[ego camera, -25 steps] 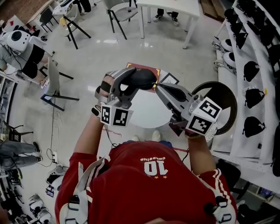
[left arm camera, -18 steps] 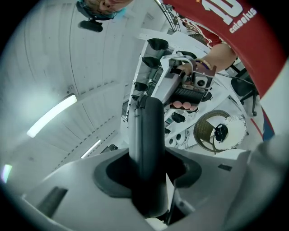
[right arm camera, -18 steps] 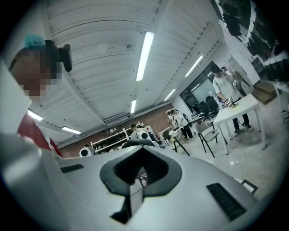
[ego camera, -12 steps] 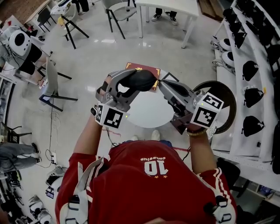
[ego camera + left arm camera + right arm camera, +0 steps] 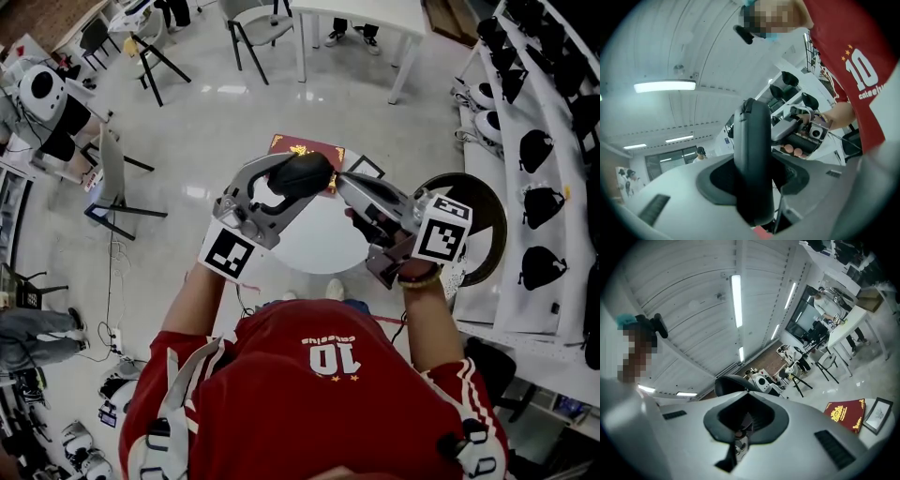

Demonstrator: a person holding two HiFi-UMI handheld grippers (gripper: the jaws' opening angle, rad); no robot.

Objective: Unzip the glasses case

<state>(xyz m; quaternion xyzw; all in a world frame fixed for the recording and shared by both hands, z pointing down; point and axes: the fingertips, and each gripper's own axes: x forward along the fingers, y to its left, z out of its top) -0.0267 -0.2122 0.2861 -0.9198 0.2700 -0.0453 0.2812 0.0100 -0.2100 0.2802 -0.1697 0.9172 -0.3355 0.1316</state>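
The black glasses case (image 5: 302,172) is held in the air over a round white table (image 5: 319,242), with my left gripper (image 5: 298,180) shut on it. In the left gripper view the case (image 5: 752,159) stands on edge between the jaws, its zipper seam facing up. My right gripper (image 5: 340,179) meets the case's right end from the right. Its jaws are shut, and in the right gripper view a small zipper pull (image 5: 742,441) sits pinched between them, with the case's dark edge (image 5: 732,382) just beyond.
On the table's far side lie a red book (image 5: 305,150) and a small picture frame (image 5: 364,169). A dark round stool (image 5: 478,220) stands at the right by shelves of black items. Chairs and a white table stand farther back on the floor.
My left gripper has rolled and lifted a little with the case, and its marker cube swung lower left. The right gripper has rolled too, staying at the case's end.
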